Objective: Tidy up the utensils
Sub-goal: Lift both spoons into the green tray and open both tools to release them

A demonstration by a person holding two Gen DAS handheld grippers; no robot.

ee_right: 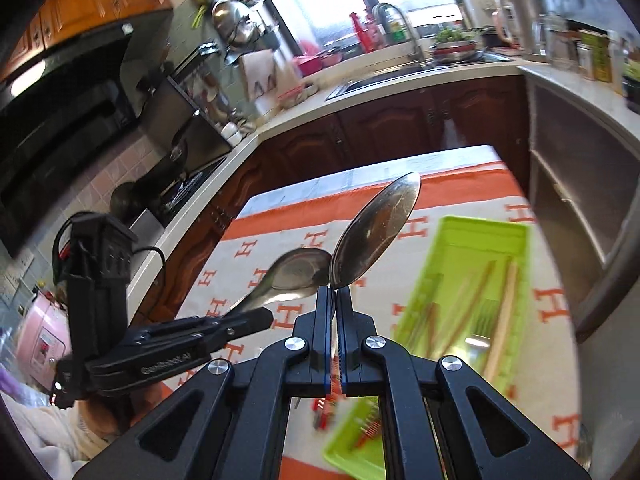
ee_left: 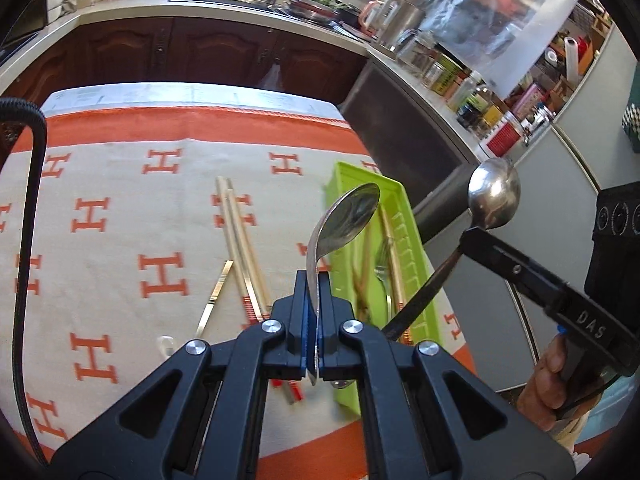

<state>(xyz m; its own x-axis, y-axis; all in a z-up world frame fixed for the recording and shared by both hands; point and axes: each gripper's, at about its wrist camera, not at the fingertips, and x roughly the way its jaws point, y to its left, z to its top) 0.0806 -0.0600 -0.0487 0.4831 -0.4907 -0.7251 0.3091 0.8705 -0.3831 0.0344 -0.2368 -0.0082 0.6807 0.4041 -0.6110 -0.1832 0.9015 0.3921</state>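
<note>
Kitchen counters and dark wooden cupboards stand behind a table covered with a beige cloth with orange H letters. On this cloth lies a green tray with chopsticks and a fork inside. Beside the tray, on the cloth, lie two more chopsticks and a thin metal piece. The left gripper is fully closed on the handle of a metal spoon, above the cloth. The right gripper is also closed, holding a second spoon by the handle, above the table near the tray.
</note>
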